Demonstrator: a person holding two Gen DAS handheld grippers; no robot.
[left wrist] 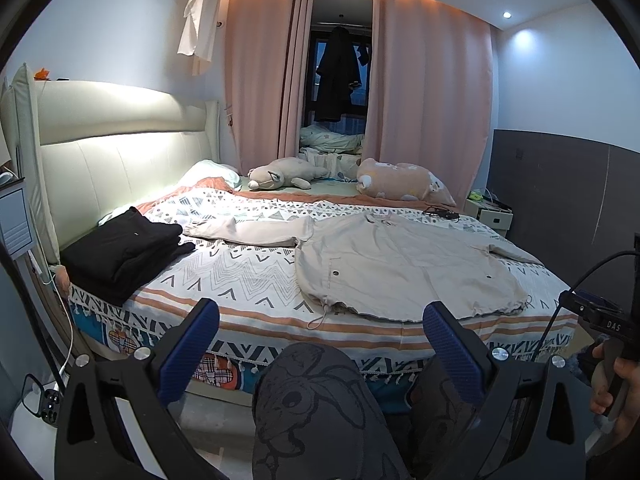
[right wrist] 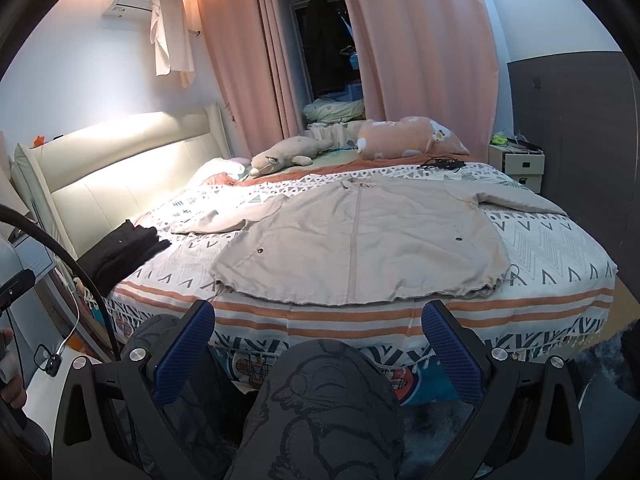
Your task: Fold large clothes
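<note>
Large beige cotton jacket (right wrist: 360, 240) is laid flat, sleeves spread, on the patterned bedspread (right wrist: 560, 248). Folded black garments (left wrist: 128, 248) are stacked nearby. Left gripper (left wrist: 320, 344) and right gripper (right wrist: 320, 340): fingers held wide, nothing gripped.

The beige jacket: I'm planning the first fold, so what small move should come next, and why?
Probably bring the left tongs forward to the sleeve stretched toward the black folded stack. The beige jacket lies flat and unfolded on the bed, both sleeves spread out, and both tongs, left and right tongs, are open, empty and short of the bed edge.
</note>
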